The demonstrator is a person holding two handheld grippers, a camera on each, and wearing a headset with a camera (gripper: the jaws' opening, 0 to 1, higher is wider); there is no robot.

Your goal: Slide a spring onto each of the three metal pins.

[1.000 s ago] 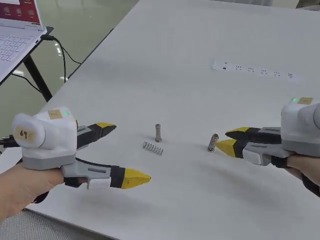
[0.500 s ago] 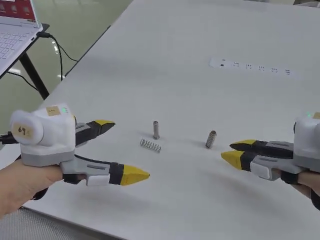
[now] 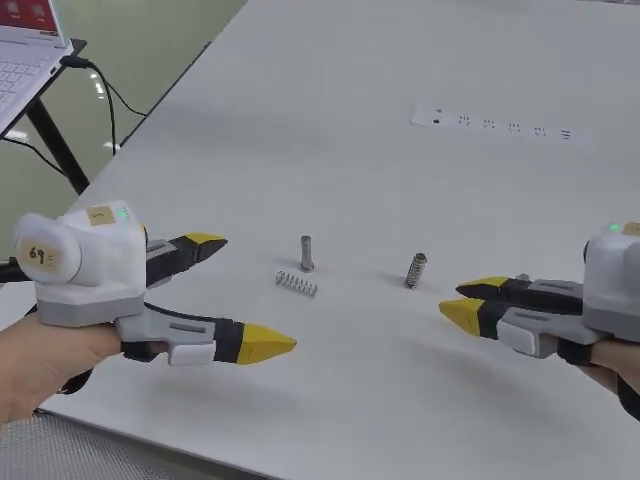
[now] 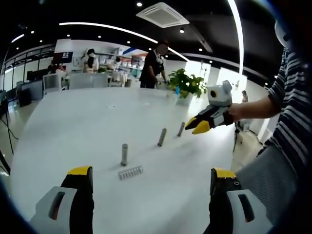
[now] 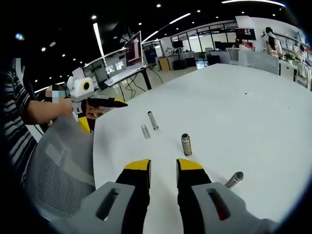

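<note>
Head view. Your left gripper, lower left: jaws spread wide, nothing betw. them. The loose spring lies flat on the white table, ahead of those tips. It is just beside the bare pin, which stands upright; the two are close but apart. Your right gripper, lower right: jaws w/ only a narrow gap, holding nothing. The sprung pin stands a little beyond its tips, not touching. Power strip on the far side; laptop in the top left corner.

Left gripper view. Your own jaws rise wide apart at the bottom. The loose spring lies in line w/ the gap but ahead of the tips, w/ the bare pin just behind it. Further off stand the sprung pin and a second sprung pin, the latter near your right gripper's yellow tips.

Right gripper view. Your own jaws sit close together, w/ table visible in the slit. The sprung pin stands nearly straight ahead of the gap, clear of the tips. The second sprung pin is off to the right of the jaws in that view. Bare pin and loose spring lie beyond, toward your left gripper.
</note>
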